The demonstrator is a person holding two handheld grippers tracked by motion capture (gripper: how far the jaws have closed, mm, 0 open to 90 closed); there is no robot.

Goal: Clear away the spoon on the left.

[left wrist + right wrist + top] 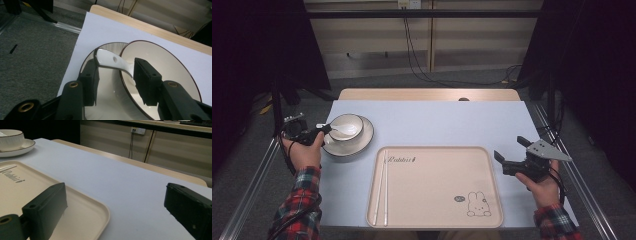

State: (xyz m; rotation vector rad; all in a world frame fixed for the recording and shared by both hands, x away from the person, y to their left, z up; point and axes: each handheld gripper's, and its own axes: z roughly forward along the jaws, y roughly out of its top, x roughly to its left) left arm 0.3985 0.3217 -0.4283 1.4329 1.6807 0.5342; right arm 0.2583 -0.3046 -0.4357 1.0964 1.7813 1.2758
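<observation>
A white bowl [348,125] with a dark rim stands on a matching plate [360,144] at the table's left. A white ceramic spoon [338,129] rests in the bowl, its handle sticking out to the left. My left gripper [323,131] is at that handle. In the left gripper view the spoon handle [110,60] lies across the gap between the parted jaws of my left gripper [116,80], above the plate [112,100] and beside the bowl [162,65]; the pads do not press on it. My right gripper [509,148] is open and holds nothing, just right of the tray.
A beige tray [437,200] with a rabbit drawing lies at the front centre, with a pair of chopsticks [382,190] along its left side. The right gripper view shows the tray's corner [82,202] and the bare blue-grey table surface [130,185] ahead.
</observation>
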